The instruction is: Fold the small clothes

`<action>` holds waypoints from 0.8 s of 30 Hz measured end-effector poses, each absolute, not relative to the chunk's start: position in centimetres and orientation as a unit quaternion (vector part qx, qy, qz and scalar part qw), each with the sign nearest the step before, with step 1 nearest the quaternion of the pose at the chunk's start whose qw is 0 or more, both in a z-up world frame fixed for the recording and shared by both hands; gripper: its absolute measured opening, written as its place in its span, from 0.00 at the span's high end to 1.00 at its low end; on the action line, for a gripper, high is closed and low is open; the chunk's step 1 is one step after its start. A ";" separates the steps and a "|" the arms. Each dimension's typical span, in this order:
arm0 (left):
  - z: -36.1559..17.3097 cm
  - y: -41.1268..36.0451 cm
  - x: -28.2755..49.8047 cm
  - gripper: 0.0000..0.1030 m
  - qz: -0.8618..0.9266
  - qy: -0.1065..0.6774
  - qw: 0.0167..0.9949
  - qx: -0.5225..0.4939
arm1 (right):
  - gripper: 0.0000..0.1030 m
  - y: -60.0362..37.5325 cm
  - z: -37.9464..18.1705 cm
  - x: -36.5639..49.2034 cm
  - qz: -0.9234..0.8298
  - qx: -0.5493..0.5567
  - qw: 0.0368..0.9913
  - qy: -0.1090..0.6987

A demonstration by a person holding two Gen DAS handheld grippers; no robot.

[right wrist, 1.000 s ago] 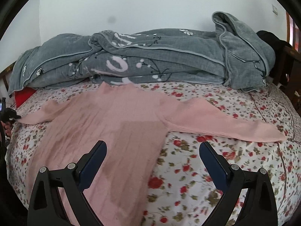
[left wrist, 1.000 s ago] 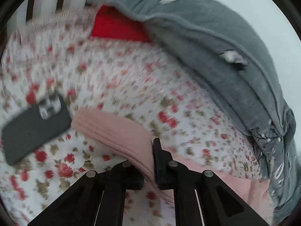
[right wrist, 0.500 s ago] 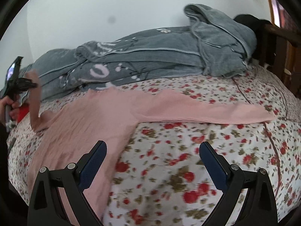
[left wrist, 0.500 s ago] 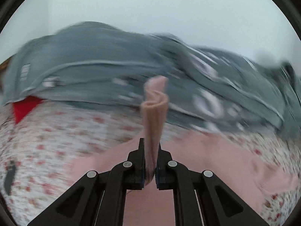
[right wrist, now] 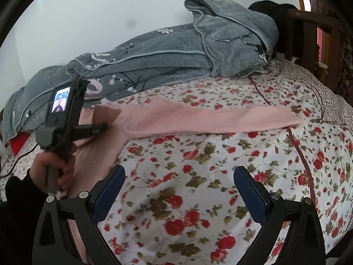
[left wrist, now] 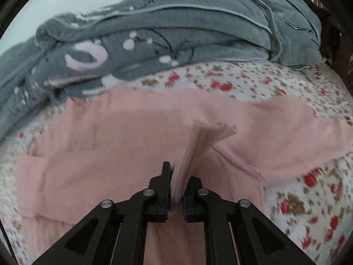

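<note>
So over on the left there's a bit of something red (right wrist: pixel 18 144) peeking out at the edge of the bed (right wrist: pixel 198 176), and a hand (right wrist: pixel 51 167) in a dark sleeve holding the left gripper (left wrist: pixel 176 190). Its jaws are just starting to open, with a sleeve of the pink sweater (left wrist: pixel 123 154) still between them, carried across the body of the sweater. The sweater lies flat on the floral bedsheet (left wrist: pixel 253 81), its other sleeve (right wrist: pixel 209 117) stretched out toward the right. A rumpled grey blanket (right wrist: pixel 165 57) is piled along the plain white wall (right wrist: pixel 88 15) behind it. The right gripper (right wrist: pixel 179 193) hangs above bare bedsheet, jaws wide apart, nothing in them. Far right you get the dark wooden bed frame (right wrist: pixel 308 31) with something black (right wrist: pixel 271 7) heaped beside it.
</note>
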State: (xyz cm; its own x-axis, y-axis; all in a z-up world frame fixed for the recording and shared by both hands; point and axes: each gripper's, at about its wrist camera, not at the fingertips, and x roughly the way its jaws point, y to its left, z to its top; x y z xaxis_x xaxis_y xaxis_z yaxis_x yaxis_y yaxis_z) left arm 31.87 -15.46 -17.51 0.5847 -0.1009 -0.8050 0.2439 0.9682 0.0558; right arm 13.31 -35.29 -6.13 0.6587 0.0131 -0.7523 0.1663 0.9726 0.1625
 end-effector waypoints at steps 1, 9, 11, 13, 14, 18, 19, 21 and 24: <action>-17.6 -15.4 31.9 0.82 -0.109 0.451 0.883 0.073 | 0.05 -35.6 -6.5 13.5 -0.042 0.117 0.901 0.415; -14.0 -11.5 28.2 0.15 -0.143 0.399 0.903 0.069 | 0.05 -36.8 -7.1 14.6 -0.045 0.111 0.902 0.416; -13.6 -9.7 27.4 0.15 -0.111 0.387 0.912 0.081 | 0.05 -37.9 -6.8 15.1 -0.055 0.100 0.904 0.412; -13.6 -7.1 26.5 0.15 -0.081 0.386 0.915 0.084 | 0.07 -39.4 -6.8 15.6 -0.068 0.098 0.905 0.408; -13.7 -5.8 26.3 0.15 -0.070 0.387 0.916 0.078 | 0.14 -40.3 -6.9 15.9 -0.073 0.102 0.905 0.406; -14.6 -1.3 24.7 0.15 -0.042 0.373 0.927 0.020 | 0.40 -44.1 -8.3 17.7 -0.093 0.145 0.891 0.419; -15.3 -0.8 24.9 0.15 -0.038 0.372 0.927 0.011 | 0.43 -45.0 -8.7 18.2 -0.103 0.160 0.885 0.424; -16.8 -0.6 25.1 0.15 -0.033 0.379 0.925 0.005 | 0.46 -46.1 -9.1 18.7 -0.131 0.171 0.879 0.424; -19.2 -1.1 26.0 0.15 -0.029 0.414 0.910 0.012 | 0.46 -47.3 -10.0 19.4 -0.143 0.190 0.869 0.434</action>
State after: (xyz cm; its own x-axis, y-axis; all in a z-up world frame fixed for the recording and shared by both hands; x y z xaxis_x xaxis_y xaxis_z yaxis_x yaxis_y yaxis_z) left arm 25.95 -1.06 -19.16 0.6549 -0.0427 -0.7545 0.0628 0.9980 -0.0019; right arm 19.40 -47.29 -10.01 0.5823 -0.0826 -0.8088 0.4131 0.8869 0.2068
